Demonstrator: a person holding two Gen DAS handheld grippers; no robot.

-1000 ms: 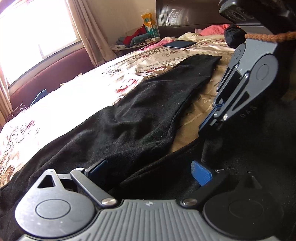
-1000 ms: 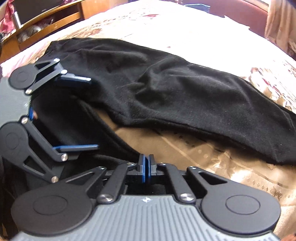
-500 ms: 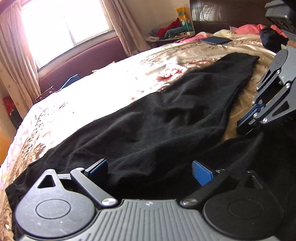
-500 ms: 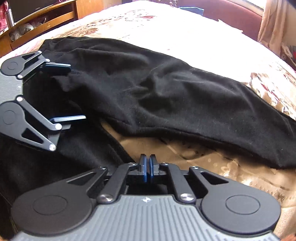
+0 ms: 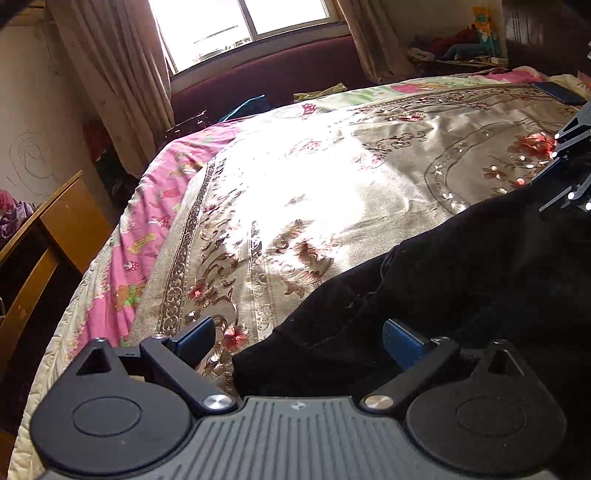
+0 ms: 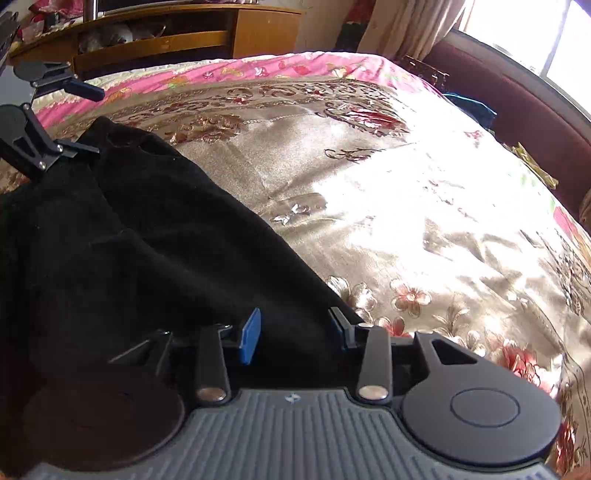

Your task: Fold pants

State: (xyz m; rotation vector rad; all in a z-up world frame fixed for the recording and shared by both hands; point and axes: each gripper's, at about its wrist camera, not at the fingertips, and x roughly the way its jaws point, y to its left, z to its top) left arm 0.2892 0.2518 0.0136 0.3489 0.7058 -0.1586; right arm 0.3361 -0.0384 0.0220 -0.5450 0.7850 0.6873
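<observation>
The black pants (image 5: pixel 461 273) lie bunched on the gold flowered bedspread (image 5: pixel 332 184), at the right of the left wrist view. My left gripper (image 5: pixel 298 339) is open wide over their edge, its blue pads clear of the cloth. In the right wrist view the pants (image 6: pixel 147 229) fill the left half. My right gripper (image 6: pixel 295 332) rests over their near edge. Its jaws are opening, with black cloth between the pads but not pinched. The left gripper (image 6: pixel 96 121) shows open at the pants' far corner. The right gripper (image 5: pixel 554 170) peeks in at the right edge.
Bare bedspread (image 6: pixel 406 221) stretches toward a dark red bench (image 5: pixel 277 74) under the window (image 5: pixel 240 22). A wooden desk (image 5: pixel 55 229) stands off the bed's left side, and its shelves (image 6: pixel 166 33) show in the right wrist view. A dark flat object (image 5: pixel 557 92) lies far right on the bed.
Both views have swung toward the window side of the bed, so the long stretched leg no longer shows. The right gripper's pads, pressed together before, now stand apart.
</observation>
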